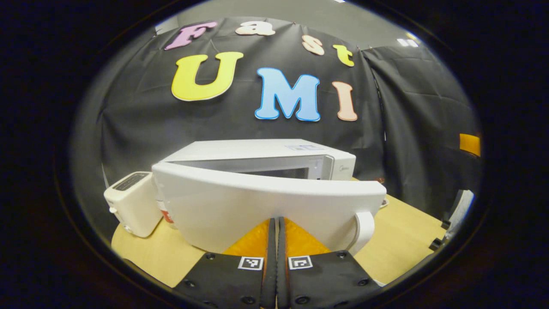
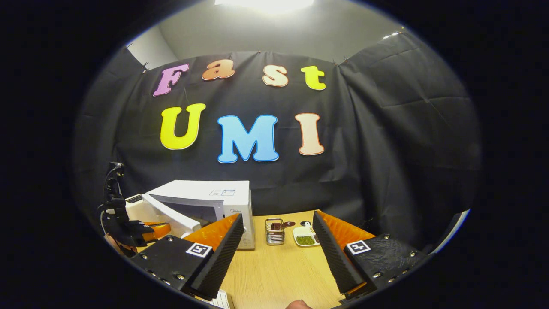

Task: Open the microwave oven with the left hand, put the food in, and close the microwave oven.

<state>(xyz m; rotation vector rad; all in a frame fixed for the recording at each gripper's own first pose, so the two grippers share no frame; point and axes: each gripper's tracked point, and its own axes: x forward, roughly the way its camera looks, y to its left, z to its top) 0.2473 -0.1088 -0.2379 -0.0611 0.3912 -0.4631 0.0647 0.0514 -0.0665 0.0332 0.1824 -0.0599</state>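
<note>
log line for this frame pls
phase: door opening | microwave door: ajar | left hand-held gripper: shut, at door front | right hand-held gripper: open, holding nothing | food dish: on table

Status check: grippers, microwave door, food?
Left gripper shut, against white microwave door, door part open. Right gripper open, empty. White dish of green food on wooden table.

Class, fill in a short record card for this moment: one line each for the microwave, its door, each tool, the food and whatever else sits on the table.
Microwave: white box-shaped microwave oven on the light wooden table
Door: white microwave door swung partly open
Left tool: left tool shut, fingers together, right up against the door's outer face
Right tool: right tool open, holding nothing
Food: small white dish of green food on the table, right of the microwave
Other: white toaster; small wire basket beside the dish
</note>
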